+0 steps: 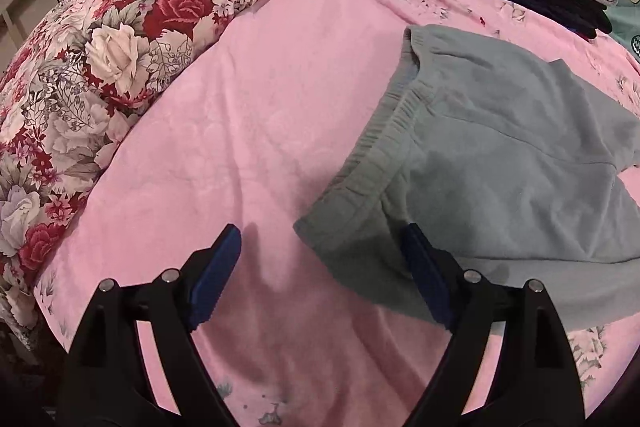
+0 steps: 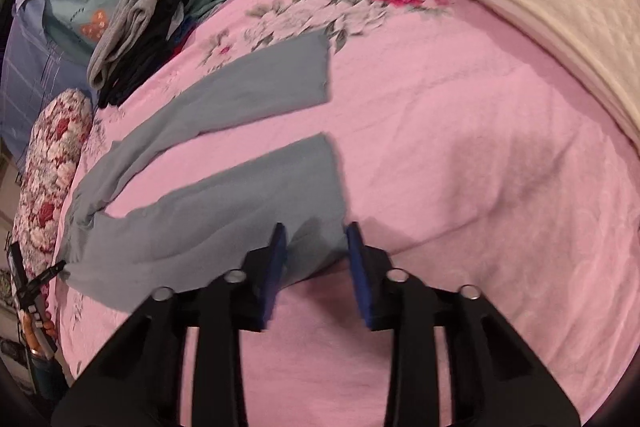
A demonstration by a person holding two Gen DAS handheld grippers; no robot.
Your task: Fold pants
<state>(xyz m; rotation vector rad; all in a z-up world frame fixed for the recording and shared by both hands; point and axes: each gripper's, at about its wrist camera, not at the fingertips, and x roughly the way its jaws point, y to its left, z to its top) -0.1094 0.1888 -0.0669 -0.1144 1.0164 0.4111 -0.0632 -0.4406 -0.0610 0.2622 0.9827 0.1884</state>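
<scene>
Grey pants (image 1: 500, 155) spread flat on pink bed (image 1: 240, 147), 2 legs apart, no fold made. Left gripper (image 1: 320, 247) jaws spread at waistband corner; right gripper (image 2: 316, 239) jaws released around near leg hem.

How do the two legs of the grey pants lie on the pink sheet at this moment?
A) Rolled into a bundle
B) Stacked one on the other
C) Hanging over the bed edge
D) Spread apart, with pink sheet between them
D: in the right wrist view the two legs of the grey pants lie flat and apart, with a strip of pink sheet showing between them.
</scene>
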